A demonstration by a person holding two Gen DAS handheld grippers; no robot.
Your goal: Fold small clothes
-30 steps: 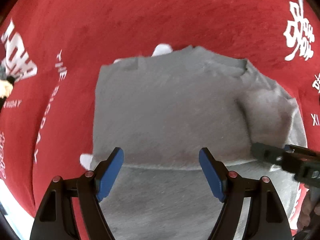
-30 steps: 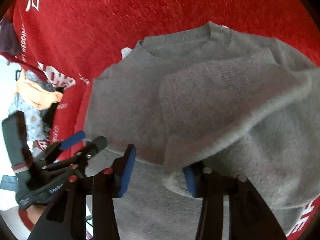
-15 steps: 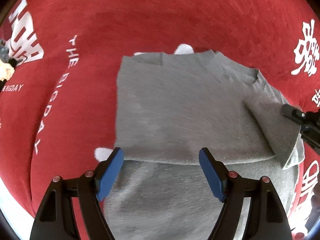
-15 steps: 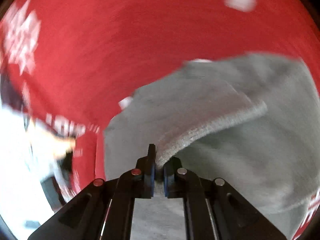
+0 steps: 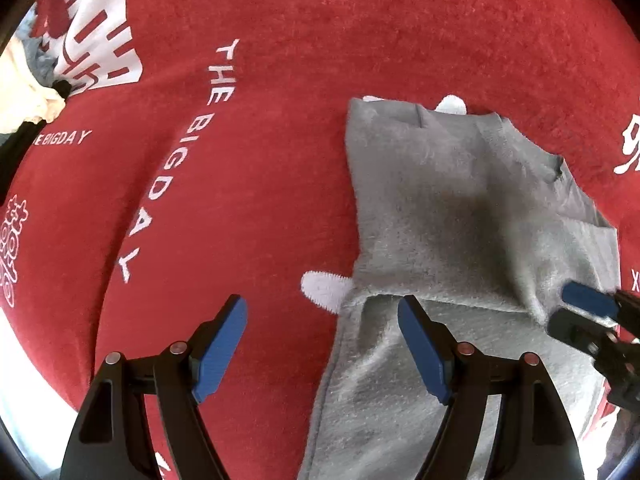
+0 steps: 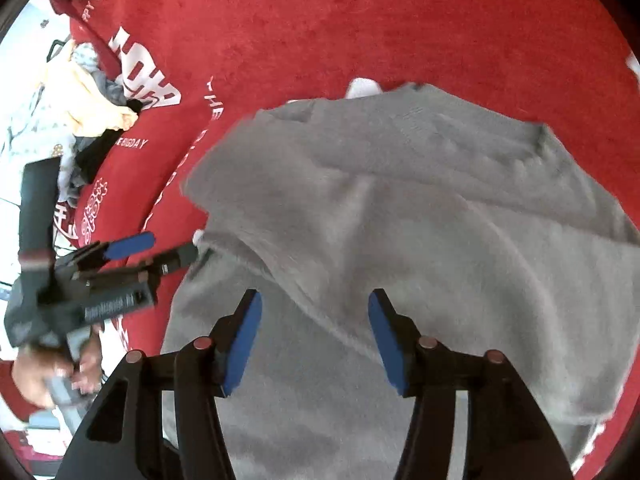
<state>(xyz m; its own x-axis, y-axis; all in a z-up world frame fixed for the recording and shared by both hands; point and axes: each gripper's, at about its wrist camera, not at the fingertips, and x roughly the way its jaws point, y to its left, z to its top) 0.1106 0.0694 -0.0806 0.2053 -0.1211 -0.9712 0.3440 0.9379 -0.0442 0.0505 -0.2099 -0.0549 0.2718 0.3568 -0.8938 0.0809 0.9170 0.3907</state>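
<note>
- Lying partly folded on the red cloth-covered surface (image 5: pixel 280 160): grey sweater (image 6: pixel 400 208), sleeves tucked over the body.
- Hovering with jaws wide, holding nothing: left gripper (image 5: pixel 322 350) at the sweater's left edge, right gripper (image 6: pixel 314 338) above its middle.
- Judging it soft, light, fuzzy, likely sagging; pinching the bottom hem corners, both layers.

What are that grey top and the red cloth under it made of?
The grey top looks like soft brushed knit, perhaps fleece: matte, fuzzy nap, ribbed neckline. The red cloth looks like short-pile plush or velvety felt, with flat white printed lettering. Fibre content can't be told.
</note>
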